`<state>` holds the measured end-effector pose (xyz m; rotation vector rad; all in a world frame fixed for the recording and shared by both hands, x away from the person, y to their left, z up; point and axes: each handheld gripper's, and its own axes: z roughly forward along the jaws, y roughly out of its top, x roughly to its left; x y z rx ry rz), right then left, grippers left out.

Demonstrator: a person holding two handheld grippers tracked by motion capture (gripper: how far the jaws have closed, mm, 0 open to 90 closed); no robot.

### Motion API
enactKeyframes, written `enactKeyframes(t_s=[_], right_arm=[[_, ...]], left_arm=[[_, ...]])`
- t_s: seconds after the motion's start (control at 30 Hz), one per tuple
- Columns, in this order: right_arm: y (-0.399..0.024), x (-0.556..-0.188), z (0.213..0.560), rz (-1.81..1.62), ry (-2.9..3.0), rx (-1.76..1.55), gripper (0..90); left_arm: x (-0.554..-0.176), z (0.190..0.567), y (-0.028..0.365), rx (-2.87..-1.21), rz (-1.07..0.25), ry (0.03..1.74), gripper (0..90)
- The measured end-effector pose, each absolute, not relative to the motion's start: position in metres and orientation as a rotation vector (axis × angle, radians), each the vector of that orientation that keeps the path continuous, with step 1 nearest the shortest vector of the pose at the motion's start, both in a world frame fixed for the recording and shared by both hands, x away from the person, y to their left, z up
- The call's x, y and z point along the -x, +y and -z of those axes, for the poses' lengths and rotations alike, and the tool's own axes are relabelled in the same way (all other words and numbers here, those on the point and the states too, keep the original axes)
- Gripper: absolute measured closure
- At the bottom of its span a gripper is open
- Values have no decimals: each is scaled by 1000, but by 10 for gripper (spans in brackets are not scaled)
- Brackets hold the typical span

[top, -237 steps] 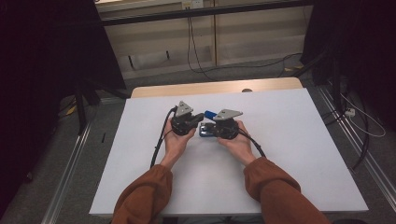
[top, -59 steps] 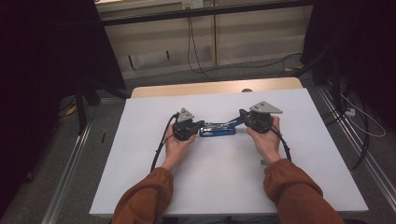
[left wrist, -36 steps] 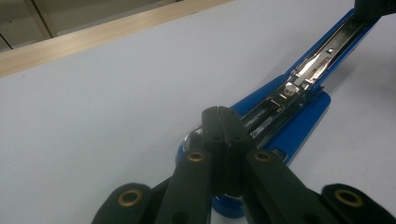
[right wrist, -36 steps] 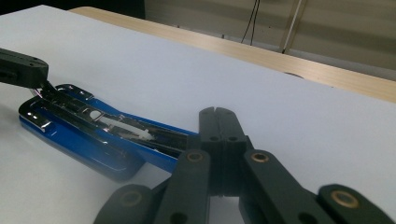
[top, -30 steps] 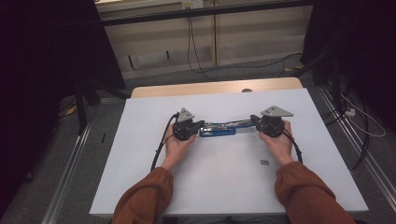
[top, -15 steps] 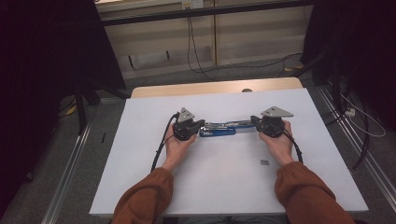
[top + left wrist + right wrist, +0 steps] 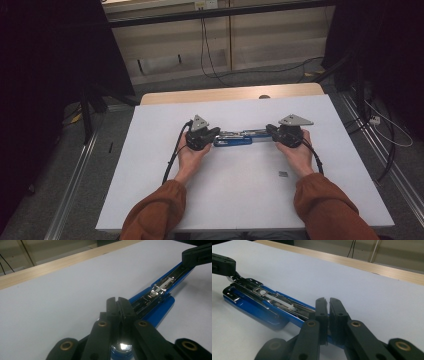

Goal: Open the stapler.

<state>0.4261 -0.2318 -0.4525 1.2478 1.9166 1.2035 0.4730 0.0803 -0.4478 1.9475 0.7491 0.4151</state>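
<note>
A blue stapler (image 7: 234, 139) lies opened out flat on the white table (image 7: 235, 200), its metal staple rail (image 7: 160, 287) exposed. My left gripper (image 7: 216, 134) is shut on the stapler's left end; in the left gripper view its jaws (image 7: 119, 302) meet over the rail. My right gripper (image 7: 270, 131) is shut on the far end of the blue arm (image 7: 294, 315), and its closed jaws (image 7: 327, 303) pinch that arm. Each gripper view shows the other gripper at the stapler's far end, the right gripper (image 7: 197, 255) and the left gripper (image 7: 223, 265).
A small dark-grey piece (image 7: 282, 174) lies on the table in front of the right hand. A bare wooden strip (image 7: 225, 95) runs along the table's far edge. Cables trail from both grippers beside the forearms.
The two grippers, once close together at the stapler, have drawn apart. The right one moved right and swung the stapler open; in the last half second nothing has moved.
</note>
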Motion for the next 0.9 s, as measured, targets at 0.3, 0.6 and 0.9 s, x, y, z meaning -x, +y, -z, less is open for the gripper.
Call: enactKeyframes(t_s=[0.3,0.6,0.9], right_arm=[[-235,-424,447,-1248,1886,-1246,722],[-244,-417,443,-1262,1897,-1229,406],[-251,-409,441,-1320,1904,-1263,103]], left_arm=[[-472,442,86,-1882,-398,783,650],[-468,440,88,-1930,-383,846,399],[-464,435,94,-1983,-416,841,143]])
